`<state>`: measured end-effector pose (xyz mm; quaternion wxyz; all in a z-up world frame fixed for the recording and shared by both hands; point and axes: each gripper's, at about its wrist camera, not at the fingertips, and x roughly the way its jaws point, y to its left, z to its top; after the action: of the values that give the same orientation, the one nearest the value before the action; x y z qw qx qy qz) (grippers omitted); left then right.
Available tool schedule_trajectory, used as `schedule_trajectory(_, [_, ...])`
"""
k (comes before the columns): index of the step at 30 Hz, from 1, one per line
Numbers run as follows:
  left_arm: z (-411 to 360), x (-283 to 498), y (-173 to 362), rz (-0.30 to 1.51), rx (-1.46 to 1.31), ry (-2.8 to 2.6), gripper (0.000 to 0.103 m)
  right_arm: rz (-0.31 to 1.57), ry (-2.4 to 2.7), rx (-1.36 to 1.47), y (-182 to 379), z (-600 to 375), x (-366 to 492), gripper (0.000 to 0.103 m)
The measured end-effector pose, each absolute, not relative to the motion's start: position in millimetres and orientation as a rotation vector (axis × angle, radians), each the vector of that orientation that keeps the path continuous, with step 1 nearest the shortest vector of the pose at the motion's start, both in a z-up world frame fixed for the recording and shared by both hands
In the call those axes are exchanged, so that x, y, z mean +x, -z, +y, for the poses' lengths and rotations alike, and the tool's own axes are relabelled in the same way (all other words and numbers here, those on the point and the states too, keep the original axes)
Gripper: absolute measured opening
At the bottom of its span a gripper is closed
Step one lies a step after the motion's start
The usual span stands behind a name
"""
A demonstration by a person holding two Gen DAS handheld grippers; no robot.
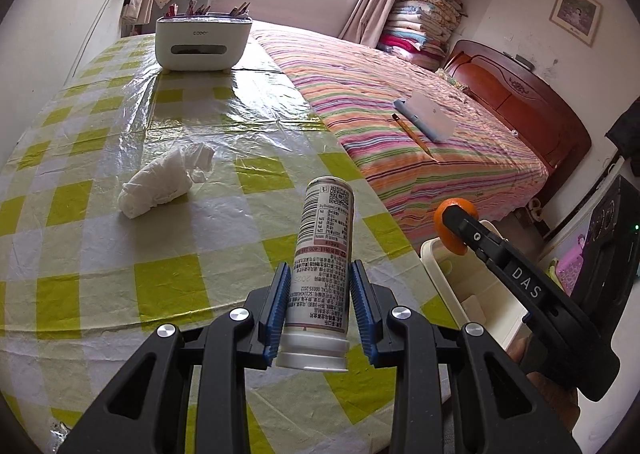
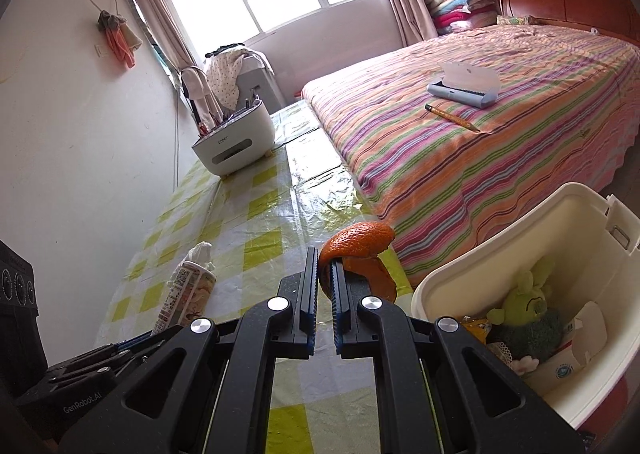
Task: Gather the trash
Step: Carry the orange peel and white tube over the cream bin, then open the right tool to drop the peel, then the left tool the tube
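Jaws on bottle (image 1: 320,278) and peel (image 2: 356,250), tissue (image 1: 160,185) nearby.

tissue wad (image 1: 160,185) on table (image 1: 100,254) | bin (image 2: 520,254) right of table

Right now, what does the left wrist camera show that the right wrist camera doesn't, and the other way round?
Only the left wrist view shows the framed picture on the wall and the left gripper shut on the bottle from behind. Only the right wrist view shows inside the white bin, where a green plush toy lies, and the right gripper pinching the orange peel close up. Both show the bottle, peel, crumpled tissue, tissue box organizer, checked tablecloth and striped bed.
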<state>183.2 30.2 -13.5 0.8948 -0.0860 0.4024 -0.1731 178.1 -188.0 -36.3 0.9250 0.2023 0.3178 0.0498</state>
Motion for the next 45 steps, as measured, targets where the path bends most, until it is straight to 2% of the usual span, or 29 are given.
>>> schedule_trajectory(18, [-46, 189, 22, 0.881, -0.133, 0.474, 0.030, 0.551, 0.112, 0.575, 35, -274, 149, 0.006])
schedule_trajectory(27, [-76, 192, 25, 0.894, -0.110, 0.512, 0.030, 0.519, 0.186, 0.670, 42, -299, 140, 0.009])
schedule_trajectory(29, [-81, 191, 27, 0.899, -0.099, 0.513, 0.030, 0.526, 0.203, 0.683, 45, -302, 141, 0.014])
schedule_trajectory(30, [-82, 192, 28, 0.902, -0.098, 0.514, 0.030, 0.526, 0.219, 0.689, 46, -304, 140, 0.027])
schedule_trajectory(31, [-83, 192, 28, 0.905, -0.097, 0.515, 0.030, 0.523, 0.230, 0.695, 46, -304, 139, 0.048])
schedule_trajectory(33, [-84, 191, 29, 0.906, -0.091, 0.515, 0.030, 0.516, 0.257, 0.694, 46, -304, 137, 0.064])
schedule_trajectory(38, [-88, 192, 29, 0.909, -0.088, 0.518, 0.030, 0.506, 0.261, 0.701, 47, -306, 136, 0.075])
schedule_trajectory(45, [-91, 194, 31, 0.916, -0.077, 0.523, 0.030, 0.507, 0.259, 0.708, 47, -305, 137, 0.079])
